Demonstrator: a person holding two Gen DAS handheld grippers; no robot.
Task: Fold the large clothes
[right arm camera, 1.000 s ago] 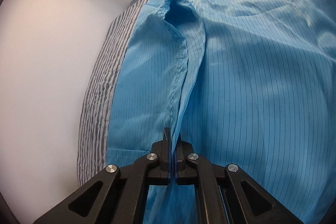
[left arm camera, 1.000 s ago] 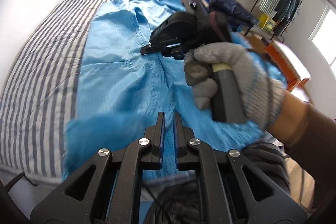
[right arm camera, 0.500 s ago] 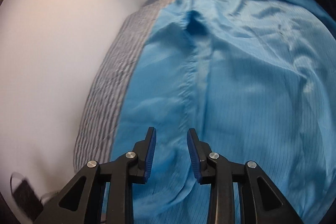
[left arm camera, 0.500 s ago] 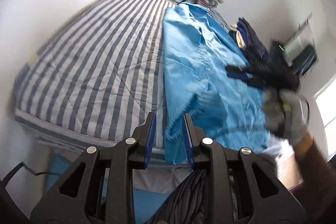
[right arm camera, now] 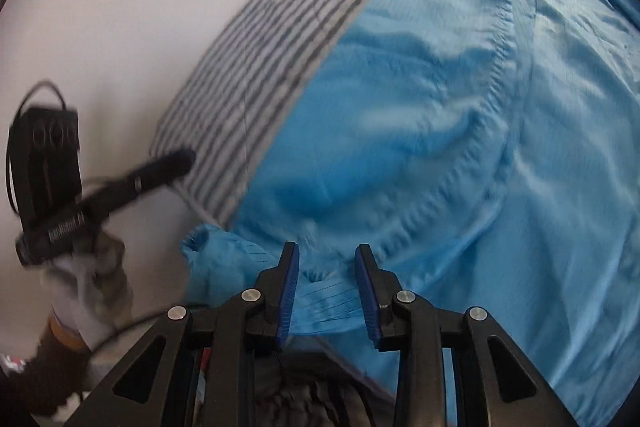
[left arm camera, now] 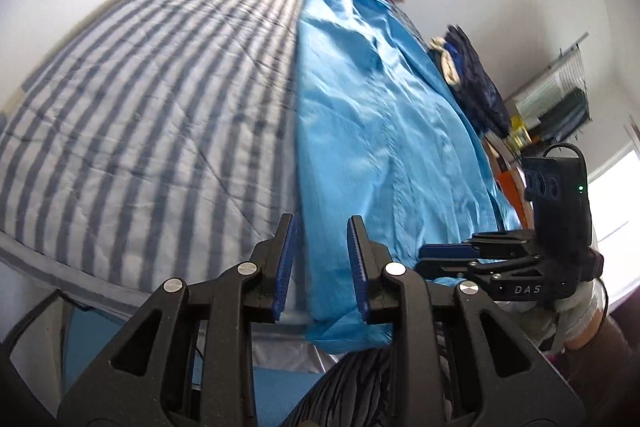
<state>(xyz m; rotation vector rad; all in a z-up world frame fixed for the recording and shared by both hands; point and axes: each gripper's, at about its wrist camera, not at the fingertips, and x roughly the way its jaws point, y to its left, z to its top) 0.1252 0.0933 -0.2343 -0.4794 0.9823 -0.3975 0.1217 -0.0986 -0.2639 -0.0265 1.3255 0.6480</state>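
Left wrist: blue garment [left arm camera: 372, 131] covers bed [left arm camera: 140, 115].

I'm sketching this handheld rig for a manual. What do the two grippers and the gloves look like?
Both are black plastic. The left gripper and right gripper have angular cut-out frames, silver screws and ribbed blue pads on the fingers. Seen from the side, the right one carries a black box with round lenses, a green light, a cable loop and "DAS" lettering. The left hand wears a grey-white knit glove.
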